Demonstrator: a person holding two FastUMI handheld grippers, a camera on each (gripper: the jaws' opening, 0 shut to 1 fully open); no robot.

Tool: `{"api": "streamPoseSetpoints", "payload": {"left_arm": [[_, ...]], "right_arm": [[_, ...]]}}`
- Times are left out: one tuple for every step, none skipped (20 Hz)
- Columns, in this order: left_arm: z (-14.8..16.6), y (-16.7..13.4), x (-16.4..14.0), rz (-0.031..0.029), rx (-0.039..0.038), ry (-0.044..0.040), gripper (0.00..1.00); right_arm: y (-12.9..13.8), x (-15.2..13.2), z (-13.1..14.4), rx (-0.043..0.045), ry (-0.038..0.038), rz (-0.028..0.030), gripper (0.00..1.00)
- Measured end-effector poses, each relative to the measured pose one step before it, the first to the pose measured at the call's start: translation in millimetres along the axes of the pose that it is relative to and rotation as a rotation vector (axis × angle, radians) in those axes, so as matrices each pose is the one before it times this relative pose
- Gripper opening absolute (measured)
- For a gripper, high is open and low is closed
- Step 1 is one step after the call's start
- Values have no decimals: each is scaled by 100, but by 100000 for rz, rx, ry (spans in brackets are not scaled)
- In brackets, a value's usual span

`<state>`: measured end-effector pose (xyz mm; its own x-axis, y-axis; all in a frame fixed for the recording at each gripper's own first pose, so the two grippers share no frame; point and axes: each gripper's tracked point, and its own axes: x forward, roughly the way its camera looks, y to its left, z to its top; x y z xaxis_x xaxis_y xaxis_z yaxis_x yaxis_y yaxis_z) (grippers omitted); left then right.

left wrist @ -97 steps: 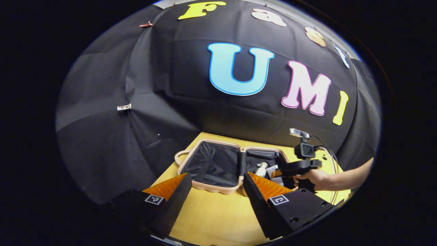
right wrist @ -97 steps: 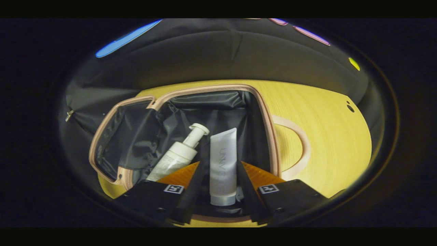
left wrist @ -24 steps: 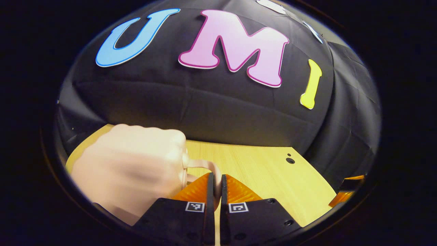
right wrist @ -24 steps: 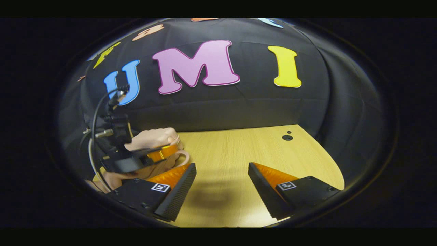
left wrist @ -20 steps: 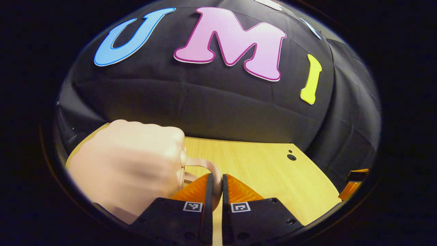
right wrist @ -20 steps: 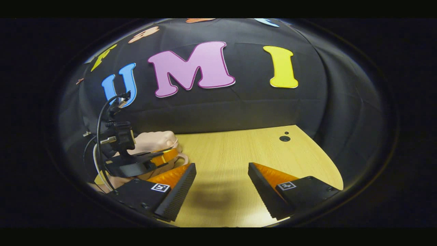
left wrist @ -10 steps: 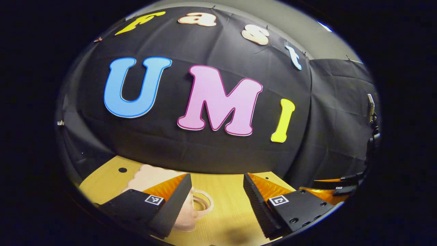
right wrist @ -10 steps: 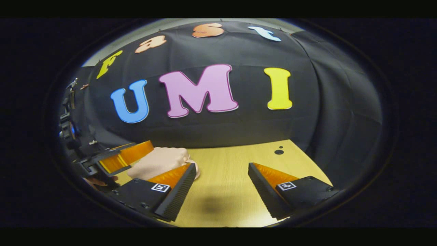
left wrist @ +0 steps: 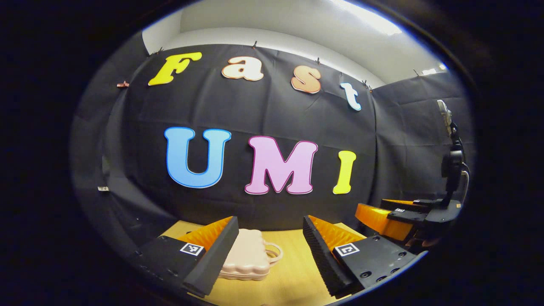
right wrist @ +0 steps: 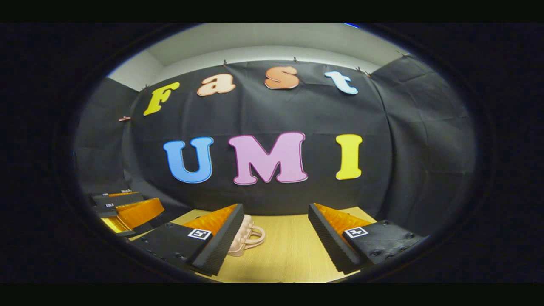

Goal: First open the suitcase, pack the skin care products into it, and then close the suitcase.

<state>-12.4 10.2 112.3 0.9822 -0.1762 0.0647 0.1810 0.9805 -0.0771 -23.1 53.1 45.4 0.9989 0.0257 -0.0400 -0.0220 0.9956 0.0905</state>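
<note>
The small pink suitcase point(left wrist: 246, 257) lies closed and flat on the wooden table point(left wrist: 293, 276), its looped handle point(left wrist: 274, 253) pointing right. My left gripper point(left wrist: 270, 246) hovers open, raised and pulled back from the case, with nothing between its fingers. In the right gripper view the same suitcase point(right wrist: 243, 240) peeks out beside the left finger, and my right gripper point(right wrist: 276, 236) is open and holds nothing, to the right of the case. The skin care products are hidden inside.
The right gripper's body point(left wrist: 403, 214) shows at the right edge of the left gripper view; the left gripper's body point(right wrist: 127, 210) shows at the left edge of the right gripper view. The black cloth wall point(right wrist: 272, 187) closes the table's far side.
The left gripper let go of the suitcase handle, opened, then rose and drew back. Both views tilted upward. The case has stayed closed on the table.
</note>
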Motion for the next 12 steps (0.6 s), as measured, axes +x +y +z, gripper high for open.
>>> {"api": "streamPoseSetpoints", "payload": {"left_arm": [[630, 222, -798, 1123, 909, -1016, 96], [586, -5, -1018, -63, 578, -1454, 96], [612, 136, -964, 124, 311, -1364, 96], [218, 580, -981, 1153, 233, -788, 96], [64, 592, -670, 1612, -216, -404, 96], [-42, 259, -198, 466, -880, 362, 96], [-169, 101, -187, 697, -919, 625, 96], [-324, 417, -222, 877, -632, 482, 96], [-198, 364, -27, 908, -177, 275, 96], [-350, 253, 172, 776, 9, 612, 96], [-305, 295, 201, 1029, -43, 926, 96], [-284, 364, 103, 623, -398, 947, 96]], "right_arm": [[427, -849, 701, -1092, -1976, 140, 97], [407, -643, 499, -286, -1566, 242, 97], [483, -645, 178, 407, -760, 546, 97], [220, -622, 111, 593, -257, -344, 97], [-64, -544, -139, 880, 218, -294, 97], [90, -436, -143, 931, 265, -263, 97], [-9, -385, -188, 686, 413, -228, 97], [52, -288, -389, 296, 628, 244, 97], [-114, -86, -212, -892, -129, -209, 98], [-199, -44, -389, -1335, 625, -356, 100], [-153, -211, -546, -797, 1015, -43, 97], [102, -58, -398, 264, 966, 567, 98]]}}
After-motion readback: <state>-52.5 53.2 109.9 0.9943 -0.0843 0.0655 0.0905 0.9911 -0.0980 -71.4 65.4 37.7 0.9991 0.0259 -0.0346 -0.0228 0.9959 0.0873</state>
